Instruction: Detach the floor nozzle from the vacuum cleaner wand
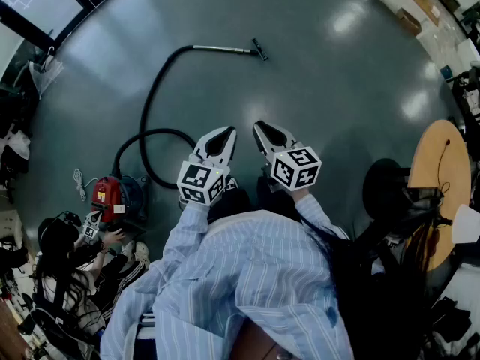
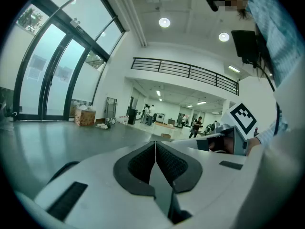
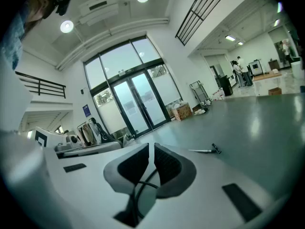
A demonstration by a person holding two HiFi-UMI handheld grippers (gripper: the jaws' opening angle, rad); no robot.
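One grey floor [image 1: 337,103] carries everything: red canister [image 1: 111,195] at 8 o'clock, its hose [image 1: 154,96] curving to the wand [image 1: 221,49], which lies 9-to-3 at my 12 o'clock, well apart, floor nozzle [image 1: 259,49] at its 3 o'clock end. My right gripper [image 1: 259,125], nearer, and left gripper [image 1: 225,130]: jaws together, empty. Nothing lies between.

The head view looks steeply down onto the floor [image 1: 322,88], close over the left gripper [image 1: 229,131] and right gripper [image 1: 257,126], with the wand [image 1: 225,49] lying well beyond them. Each gripper view sits low behind its own jaws and faces almost level across the floor, the left toward a balcony railing [image 2: 190,73], the right toward glass doors [image 3: 138,104]. The right gripper view shares the wand [image 3: 202,150] with the head view and, it seems, the left gripper at its left edge.
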